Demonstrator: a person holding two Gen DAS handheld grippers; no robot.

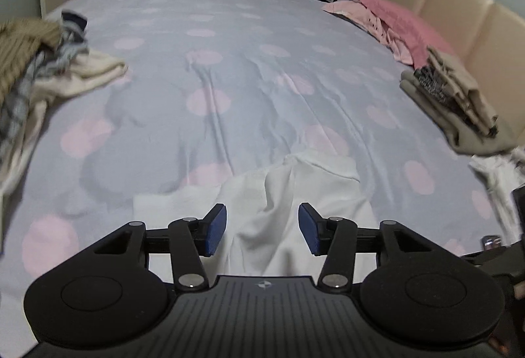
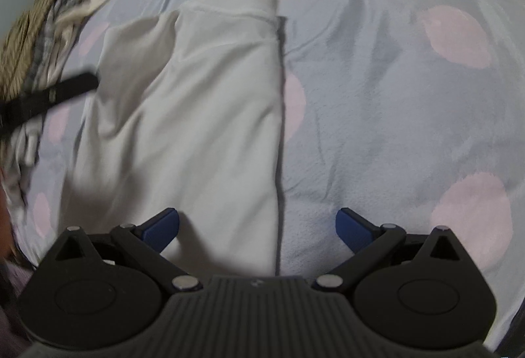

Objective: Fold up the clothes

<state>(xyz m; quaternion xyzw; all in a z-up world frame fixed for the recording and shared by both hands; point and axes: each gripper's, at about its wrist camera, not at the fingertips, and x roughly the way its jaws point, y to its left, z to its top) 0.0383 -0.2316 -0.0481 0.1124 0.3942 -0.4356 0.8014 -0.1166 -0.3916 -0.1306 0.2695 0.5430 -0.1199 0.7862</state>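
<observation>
Bed (image 1: 249, 69) centre bare; both tongs (image 1: 262, 228) (image 2: 257, 228) gape, empty, over white garment (image 2: 197, 102) edge.

The white garment (image 2: 197, 115) is soft, smooth cloth. The bed sheet (image 1: 249, 69) is matt cloth with wrinkles. The headboard (image 1: 459, 7) looks like smooth, padded leather. The brown top (image 1: 19, 46) at the bed's left edge is rough, ribbed knit.

Left claw (image 1: 262, 228), right claw (image 2: 257, 228): black linkages, blue ribbed pads, silver rivets.
</observation>
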